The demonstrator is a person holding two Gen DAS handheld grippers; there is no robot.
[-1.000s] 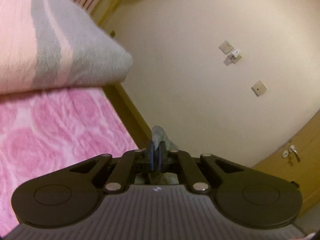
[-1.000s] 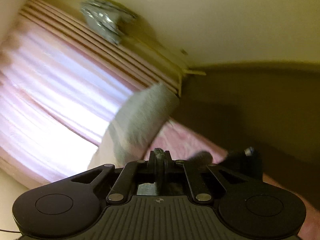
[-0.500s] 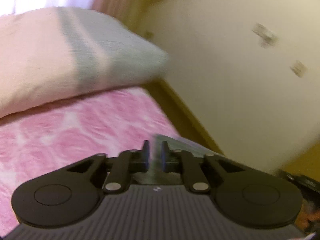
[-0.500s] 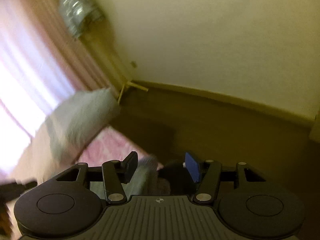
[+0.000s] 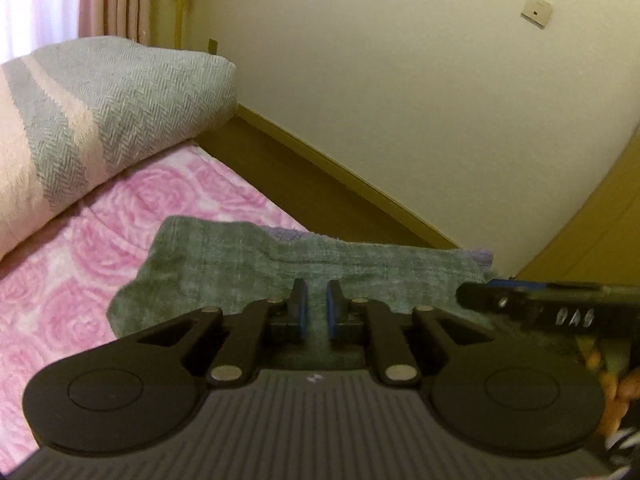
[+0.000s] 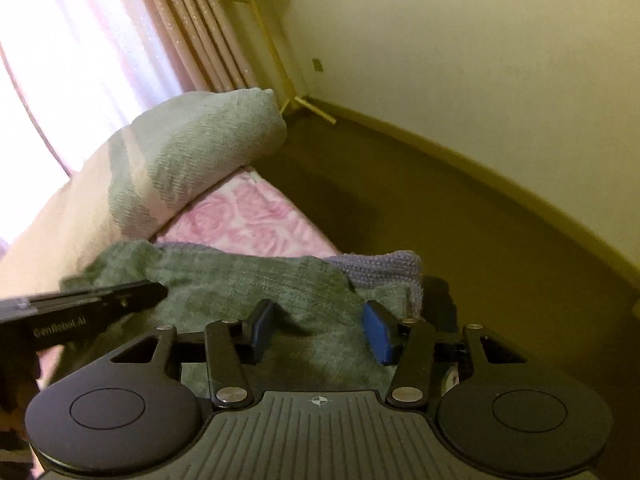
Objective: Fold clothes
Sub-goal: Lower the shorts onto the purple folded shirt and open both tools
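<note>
Grey-green knit fabric, the garment (image 5: 320, 264), lay spread flat at the edge of a bed with a pink rose-patterned cover (image 5: 100, 264). Both grippers hovered low over it, side by side. The left gripper (image 5: 313, 310) had its blue-padded fingers drawn to a narrow gap with nothing between them. The right gripper (image 6: 320, 328) stood wide apart, also empty, with the cloth lying below its fingers.

Only the left wrist view showed wall sockets (image 5: 536, 10) and a hand (image 5: 616, 392) at the right edge gripping the other tool. Only the right wrist view showed a lavender knitted band (image 6: 380, 268) along the garment's far edge, bunched at the mattress corner, and the lit curtain (image 6: 100, 48). A folded grey-and-pink blanket (image 5: 100, 112) sat behind the garment, apart from it.
</note>
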